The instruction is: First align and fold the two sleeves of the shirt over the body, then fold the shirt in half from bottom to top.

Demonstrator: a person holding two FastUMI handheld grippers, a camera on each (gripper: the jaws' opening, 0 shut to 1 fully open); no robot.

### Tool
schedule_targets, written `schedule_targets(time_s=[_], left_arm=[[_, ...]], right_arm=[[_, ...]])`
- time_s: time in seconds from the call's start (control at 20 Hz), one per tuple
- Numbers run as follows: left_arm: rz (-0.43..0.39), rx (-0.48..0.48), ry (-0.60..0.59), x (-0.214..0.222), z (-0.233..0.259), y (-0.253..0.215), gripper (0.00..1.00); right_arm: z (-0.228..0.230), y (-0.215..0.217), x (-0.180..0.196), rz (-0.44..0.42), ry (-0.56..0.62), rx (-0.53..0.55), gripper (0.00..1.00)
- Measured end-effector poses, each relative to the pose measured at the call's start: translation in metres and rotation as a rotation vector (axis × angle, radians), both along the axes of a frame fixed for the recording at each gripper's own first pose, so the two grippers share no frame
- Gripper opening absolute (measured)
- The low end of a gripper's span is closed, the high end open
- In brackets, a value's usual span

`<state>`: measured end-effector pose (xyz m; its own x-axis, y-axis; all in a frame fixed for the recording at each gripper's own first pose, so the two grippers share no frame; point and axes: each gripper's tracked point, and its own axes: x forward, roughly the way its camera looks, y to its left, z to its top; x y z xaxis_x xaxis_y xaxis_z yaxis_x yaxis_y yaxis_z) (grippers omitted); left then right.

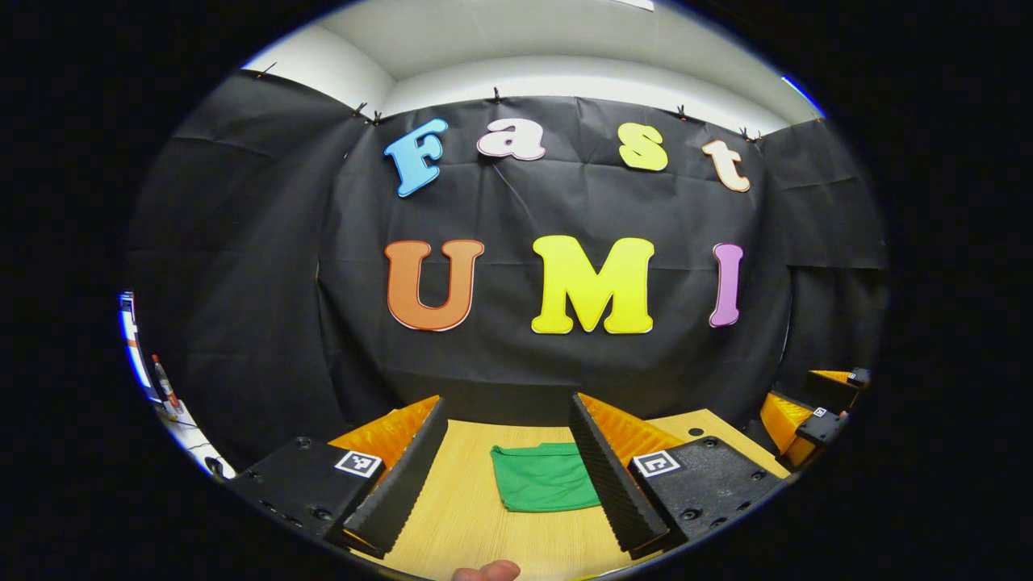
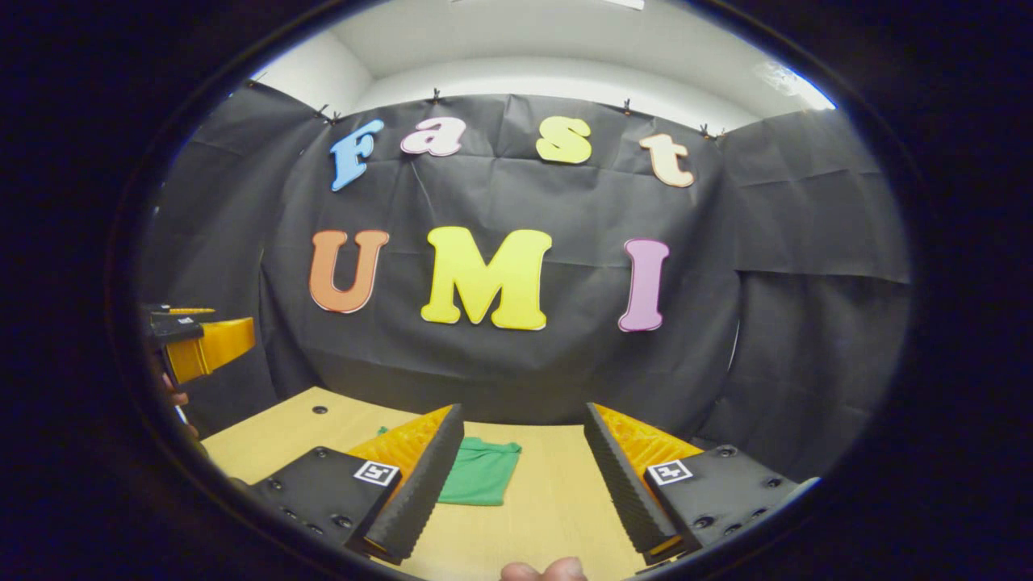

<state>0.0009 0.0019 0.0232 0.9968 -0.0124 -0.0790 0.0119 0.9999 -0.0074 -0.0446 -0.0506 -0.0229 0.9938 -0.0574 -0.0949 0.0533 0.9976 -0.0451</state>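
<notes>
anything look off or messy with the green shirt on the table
Nothing stands out. The green fabric shirt lies flat as a compact folded shape on the light wooden table, with nothing spilled or damaged. Both the left hand-held gripper and the right hand-held gripper are open, apart from it.

Both views look level from above the near worktop edge toward the far wall, sharing the pale wooden worktop point(image 1: 476, 516) and folded green cloth shirt point(image 1: 545, 478).
</notes>
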Motion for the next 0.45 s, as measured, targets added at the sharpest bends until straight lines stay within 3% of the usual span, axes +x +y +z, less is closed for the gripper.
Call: schedule_targets(time_s=[0.45], left_arm=[[-0.021, 0.018, -0.002, 0.012, 0.002, -0.008, 0.97]], right_arm=[[0.003, 0.003, 0.003, 0.002, -0.018, 0.011, 0.89]])
